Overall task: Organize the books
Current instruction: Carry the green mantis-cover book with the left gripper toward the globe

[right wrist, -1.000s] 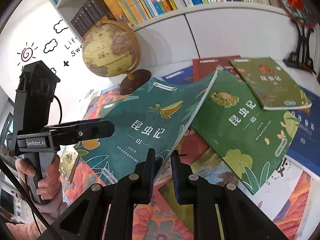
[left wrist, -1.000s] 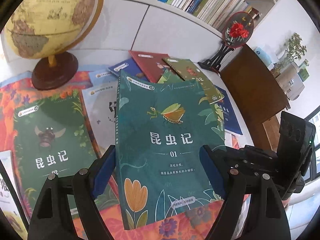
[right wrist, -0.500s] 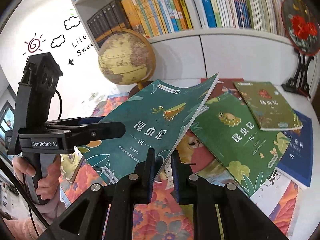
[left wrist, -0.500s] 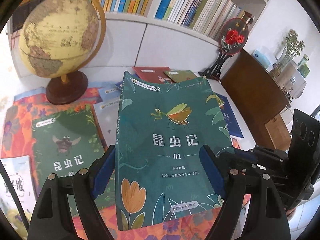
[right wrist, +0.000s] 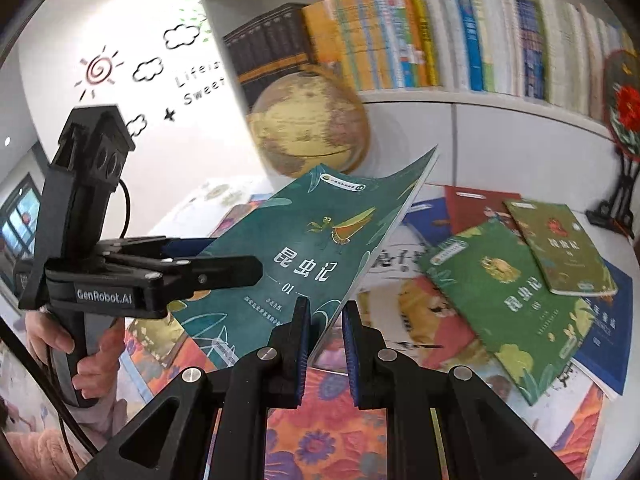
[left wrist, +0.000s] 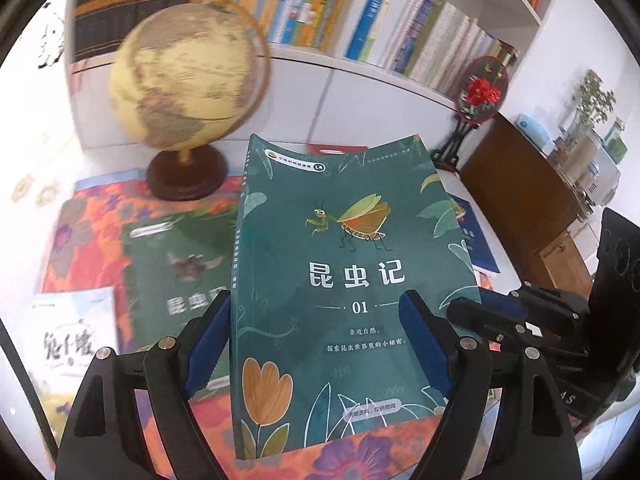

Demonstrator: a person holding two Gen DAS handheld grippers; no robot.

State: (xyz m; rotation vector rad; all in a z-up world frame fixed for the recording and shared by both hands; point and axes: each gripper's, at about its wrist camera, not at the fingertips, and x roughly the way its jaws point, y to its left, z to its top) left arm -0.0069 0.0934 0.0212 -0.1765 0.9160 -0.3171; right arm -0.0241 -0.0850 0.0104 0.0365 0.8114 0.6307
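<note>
Jaws of both grippers (left wrist: 316, 344) (right wrist: 324, 332) clamp teal book (left wrist: 344, 264).

A reading room or study: packed bookshelf (right wrist: 460, 44) at twelve o'clock, globe (right wrist: 308, 128), children's books (right wrist: 516, 296) strewn at three o'clock.

Black tongs (right wrist: 325, 340) with blue pads (left wrist: 420, 346) and silver screws (handle marked GenRobot.AI).

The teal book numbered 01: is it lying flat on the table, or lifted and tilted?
Lifted and tilted. The teal book 01 rises clear of the books below, its edge pinched by the right gripper, its cover bending.
</note>
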